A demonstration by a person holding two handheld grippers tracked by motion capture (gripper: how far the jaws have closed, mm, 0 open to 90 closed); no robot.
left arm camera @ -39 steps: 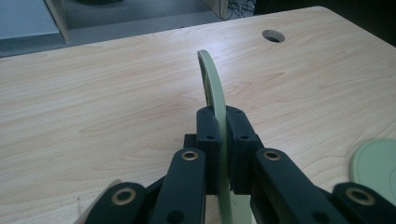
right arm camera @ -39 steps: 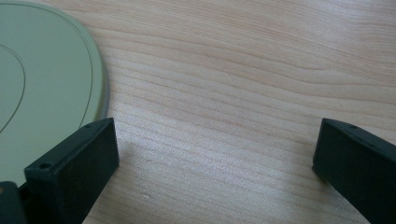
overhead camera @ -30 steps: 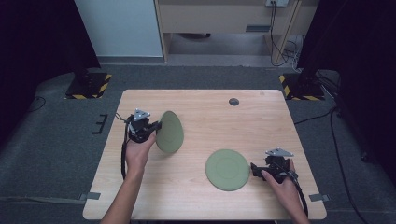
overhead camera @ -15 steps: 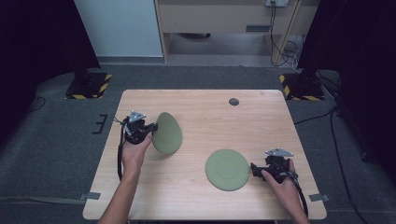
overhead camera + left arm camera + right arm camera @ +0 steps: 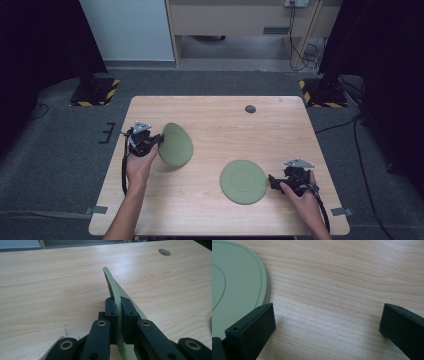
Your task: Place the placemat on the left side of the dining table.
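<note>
Two pale green round plates are on the wooden table (image 5: 215, 125). One green plate (image 5: 176, 144) is held tilted on its edge above the table's left side, with my left gripper (image 5: 159, 140) shut on its rim. In the left gripper view the black pads (image 5: 111, 312) pinch the thin plate edge (image 5: 112, 286). The other green plate (image 5: 243, 181) lies flat at the front right. My right gripper (image 5: 272, 181) rests just to its right, jaws wide apart. In the right gripper view that plate (image 5: 234, 282) lies at the left, beside the left pad (image 5: 252, 327), with bare wood between the jaws.
A small dark round grommet (image 5: 250, 109) sits near the table's far edge. Black-and-yellow striped stand bases (image 5: 95, 90) stand on the grey floor at both far corners. Cables trail from each gripper over the table's front edge.
My left hand has drifted slightly toward the table's left and front with the tilted plate still in the grip. The right hand and the flat plate have kept still.
</note>
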